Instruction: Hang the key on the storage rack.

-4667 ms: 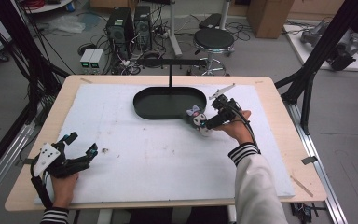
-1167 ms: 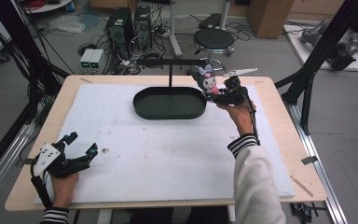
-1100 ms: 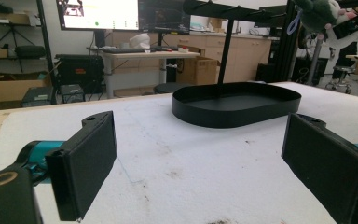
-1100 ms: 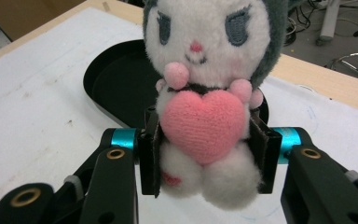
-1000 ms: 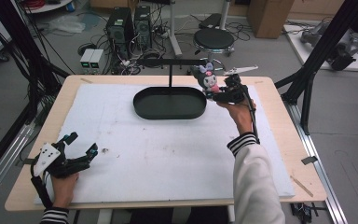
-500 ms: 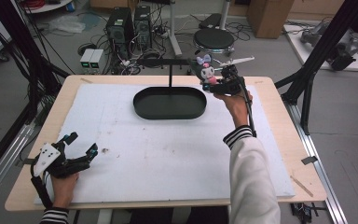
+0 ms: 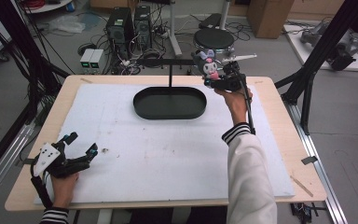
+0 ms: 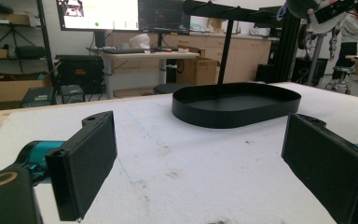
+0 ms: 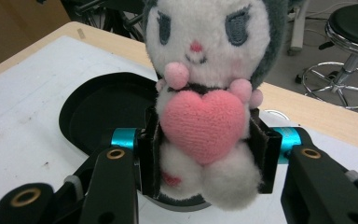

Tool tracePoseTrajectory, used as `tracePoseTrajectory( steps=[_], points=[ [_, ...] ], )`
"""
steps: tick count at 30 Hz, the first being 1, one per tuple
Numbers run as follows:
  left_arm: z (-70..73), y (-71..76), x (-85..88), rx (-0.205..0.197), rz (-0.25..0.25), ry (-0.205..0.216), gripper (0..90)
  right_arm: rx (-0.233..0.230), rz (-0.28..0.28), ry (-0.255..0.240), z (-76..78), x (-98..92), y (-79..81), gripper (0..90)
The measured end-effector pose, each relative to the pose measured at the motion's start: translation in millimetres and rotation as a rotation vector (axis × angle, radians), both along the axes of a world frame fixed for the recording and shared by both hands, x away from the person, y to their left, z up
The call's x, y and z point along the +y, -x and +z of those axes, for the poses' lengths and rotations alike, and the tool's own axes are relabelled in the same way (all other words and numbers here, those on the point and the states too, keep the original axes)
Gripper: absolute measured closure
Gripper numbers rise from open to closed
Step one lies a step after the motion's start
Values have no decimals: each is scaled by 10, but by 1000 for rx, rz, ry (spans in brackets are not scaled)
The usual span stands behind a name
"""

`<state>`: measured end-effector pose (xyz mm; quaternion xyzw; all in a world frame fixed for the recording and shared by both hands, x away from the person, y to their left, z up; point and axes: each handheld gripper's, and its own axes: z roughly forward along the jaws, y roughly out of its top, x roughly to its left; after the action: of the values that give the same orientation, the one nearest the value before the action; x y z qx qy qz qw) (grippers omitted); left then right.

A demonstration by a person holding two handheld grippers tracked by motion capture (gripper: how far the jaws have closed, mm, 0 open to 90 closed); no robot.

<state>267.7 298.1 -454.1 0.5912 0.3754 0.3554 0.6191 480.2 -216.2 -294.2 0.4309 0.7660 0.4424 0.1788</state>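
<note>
Workshop floor behind the worktop (image 7: 279, 140): computer towers, tangled cables, a round black stool (image 7: 213, 39) and cardboard boxes; black frame struts at both sides. Worktop: pale wood, covered by a white foam sheet (image 7: 168, 154) with faint scuffs and specks.

Landmark: black oval tray (image 7: 169, 103) at the far middle of the sheet, with a thin post rising from its far edge to a black crossbar (image 7: 168, 61).

Left tongs (image 7: 81, 156): resting on the sheet at the near left corner, well apart from the tray, pointing toward it; jaws spread wide with nothing between them.

Right tongs (image 7: 209, 77): held up in the air just past the tray's right end, near the crossbar's right tip; jaws clamped on the sides of a plush toy (image 9: 205, 93).

Plush toy: white face, dark hood, pink heart on its chest; upright in the jaws, above the tray's right end.
</note>
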Motion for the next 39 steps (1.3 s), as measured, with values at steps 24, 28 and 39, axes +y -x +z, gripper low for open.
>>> tracePoseTrajectory(
  steps=[24,28,39],
  points=[
    [-2,6,-2,-7,-1,-5,105,87,-38,54,-176,-71,-56,553],
    [-1,6,-2,-7,-1,-4,106,95,-44,63,-202,-65,-70,553],
    [-2,8,-3,-8,-1,-6,106,109,-49,48,-410,-106,-59,552]
  ],
)
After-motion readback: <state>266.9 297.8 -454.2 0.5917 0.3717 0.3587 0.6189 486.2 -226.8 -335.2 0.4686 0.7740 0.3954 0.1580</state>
